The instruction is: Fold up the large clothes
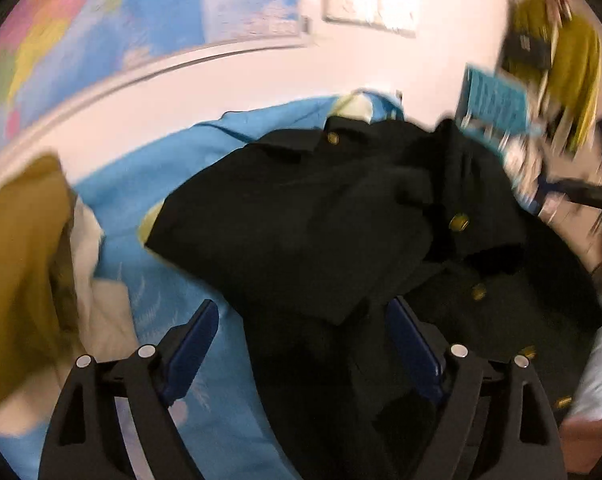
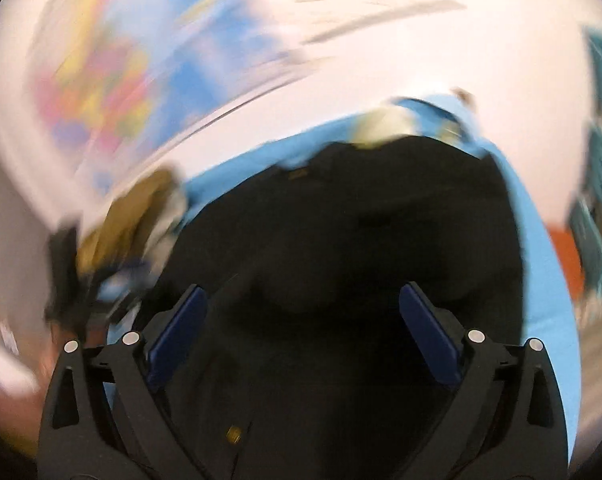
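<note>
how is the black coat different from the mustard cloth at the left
The black coat is dark with gold buttons; the mustard cloth is plain yellow-brown. The coat lies spread across the middle of the blue sheet, in front of both grippers; the cloth sits bunched at the sheet's left edge. Both are unfolded.

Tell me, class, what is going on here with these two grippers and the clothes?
A person is folding a black coat with gold buttons, which lies crumpled on a light blue sheet. The left gripper and the right gripper both hang open over the coat, gripping nothing. A mustard-coloured garment lies off to the left on the sheet. The right view is blurred, so that hand seems to be moving. The folding looks unfinished.
</note>
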